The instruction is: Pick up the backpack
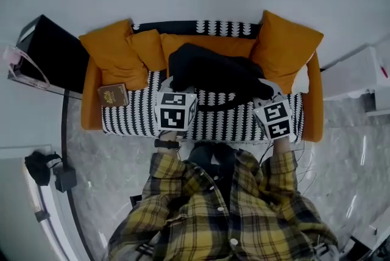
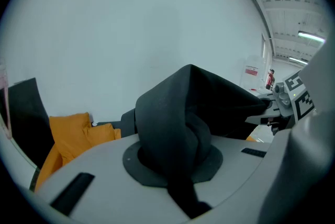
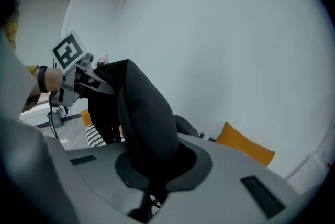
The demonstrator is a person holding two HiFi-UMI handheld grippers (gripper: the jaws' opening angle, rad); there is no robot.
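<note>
The left gripper and the right gripper are each clamped tight on a fold of the black backpack, which is held between them over the striped sofa. Only soft fabric is pinched. A slip from either grip could be caused by the bag's weight, and the bag would then swing or drop toward the orange cushions behind.

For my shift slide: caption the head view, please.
The left gripper and right gripper clamp the black backpack over the orange sofa.
</note>
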